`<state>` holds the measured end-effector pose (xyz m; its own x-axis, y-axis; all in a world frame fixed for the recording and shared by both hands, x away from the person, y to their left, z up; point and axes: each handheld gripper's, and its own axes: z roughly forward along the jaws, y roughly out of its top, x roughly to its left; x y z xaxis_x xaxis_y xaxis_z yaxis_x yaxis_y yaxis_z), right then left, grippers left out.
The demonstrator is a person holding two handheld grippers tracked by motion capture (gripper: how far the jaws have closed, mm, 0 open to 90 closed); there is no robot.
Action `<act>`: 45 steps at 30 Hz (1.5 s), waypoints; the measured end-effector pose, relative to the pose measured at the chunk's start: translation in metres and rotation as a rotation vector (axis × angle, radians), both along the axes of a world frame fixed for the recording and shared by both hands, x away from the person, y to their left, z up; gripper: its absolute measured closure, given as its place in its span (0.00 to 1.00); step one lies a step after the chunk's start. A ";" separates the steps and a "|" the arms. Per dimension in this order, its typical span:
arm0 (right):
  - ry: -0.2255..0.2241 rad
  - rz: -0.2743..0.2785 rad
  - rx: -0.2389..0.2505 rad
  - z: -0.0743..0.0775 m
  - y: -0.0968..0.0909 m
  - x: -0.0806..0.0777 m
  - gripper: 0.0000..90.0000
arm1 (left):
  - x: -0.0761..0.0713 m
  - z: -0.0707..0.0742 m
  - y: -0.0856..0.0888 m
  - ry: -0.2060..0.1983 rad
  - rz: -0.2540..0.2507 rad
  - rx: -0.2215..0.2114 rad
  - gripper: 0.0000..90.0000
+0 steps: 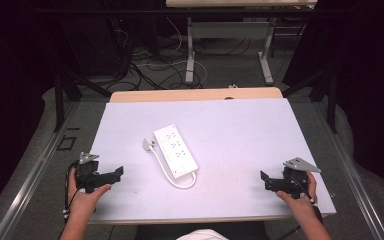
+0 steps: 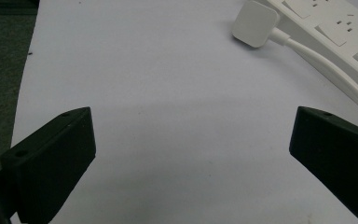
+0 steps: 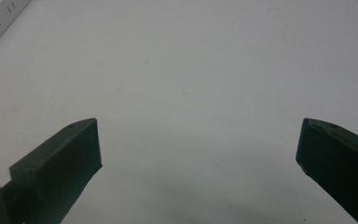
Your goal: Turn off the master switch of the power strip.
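Observation:
A white power strip (image 1: 176, 149) lies at an angle in the middle of the white table top (image 1: 240, 130). Its cord (image 1: 167, 172) loops round from the near end to a white plug (image 1: 148, 144) that rests beside the strip on its left. The plug (image 2: 255, 23), cord (image 2: 326, 70) and strip (image 2: 340, 28) appear at the top right of the left gripper view. My left gripper (image 1: 116, 173) is held at the table's near left, open and with nothing in it (image 2: 193, 154). My right gripper (image 1: 264, 180) is at the near right, also open with bare table between its jaws (image 3: 200, 158).
The table's front edge (image 1: 205, 219) runs just ahead of both hands. A strip's corner (image 3: 2, 18) shows at the right gripper view's top left. Beyond the table are floor cables (image 1: 155, 65) and another table's legs (image 1: 190, 55). A metal rail (image 1: 30, 180) runs along the left.

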<state>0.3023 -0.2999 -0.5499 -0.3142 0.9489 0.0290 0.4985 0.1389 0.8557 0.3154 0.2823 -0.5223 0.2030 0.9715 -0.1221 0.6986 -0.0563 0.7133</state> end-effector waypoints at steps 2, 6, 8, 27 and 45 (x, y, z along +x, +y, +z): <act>0.005 0.011 -0.001 0.000 -0.001 0.000 0.00 | -0.001 -0.003 0.001 -0.013 0.017 -0.011 0.00; 0.006 0.011 -0.001 0.000 -0.001 0.000 0.00 | -0.002 -0.004 0.004 -0.008 0.022 -0.011 0.00; 0.005 0.013 -0.002 0.000 -0.002 0.000 0.00 | -0.003 -0.006 0.005 -0.013 0.025 -0.017 0.00; 0.007 0.009 -0.003 0.000 0.000 0.000 0.00 | 0.002 -0.024 0.007 0.026 0.032 -0.019 0.00; 0.018 0.020 -0.008 0.000 0.000 0.000 0.00 | 0.003 -0.027 -0.001 0.035 -0.007 -0.008 0.00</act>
